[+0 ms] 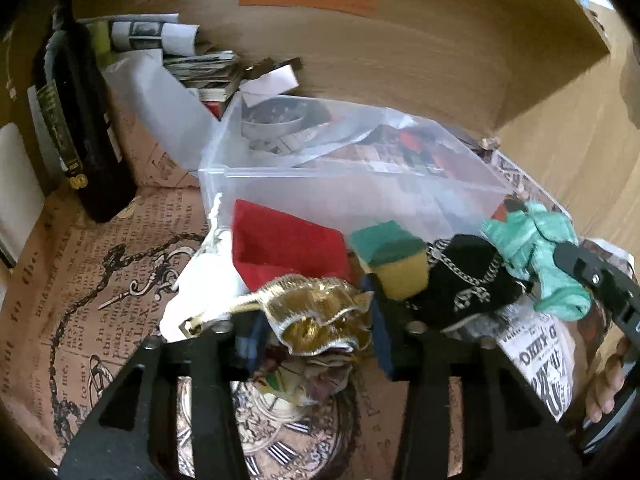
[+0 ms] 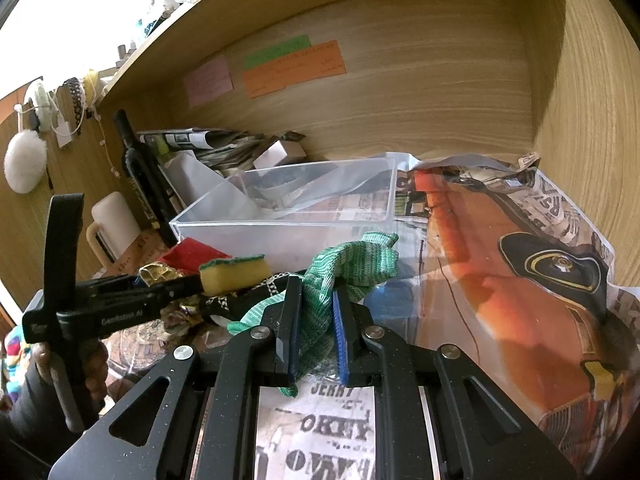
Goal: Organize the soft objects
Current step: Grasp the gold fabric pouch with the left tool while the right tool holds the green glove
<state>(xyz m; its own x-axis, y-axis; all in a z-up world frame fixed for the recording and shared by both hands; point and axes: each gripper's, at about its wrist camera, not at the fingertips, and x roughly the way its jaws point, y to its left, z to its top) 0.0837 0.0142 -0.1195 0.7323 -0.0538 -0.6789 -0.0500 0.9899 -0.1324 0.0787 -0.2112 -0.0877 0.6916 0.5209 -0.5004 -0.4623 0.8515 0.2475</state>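
A gold ruffled fabric piece (image 1: 308,300) sits between the blue pads of my left gripper (image 1: 312,320), which is shut on it. Behind it lie a white cloth (image 1: 200,288), a red cloth (image 1: 280,244), a yellow sponge with a green top (image 1: 392,260) and a black pouch with a chain (image 1: 464,280). My right gripper (image 2: 316,292) is shut on a green knitted cloth (image 2: 356,264), lifted off the paper. Just beyond the pile stands a clear plastic bin (image 2: 280,228). In the right wrist view, the left gripper (image 2: 160,280) comes in from the left.
A dark bottle (image 1: 80,132) stands at the left, with newspapers and a white sheet (image 1: 160,92) behind it. Wooden walls close the back and right side (image 2: 440,92). Printed paper (image 2: 500,280) covers the shelf floor. A hand (image 1: 604,384) holds the right gripper.
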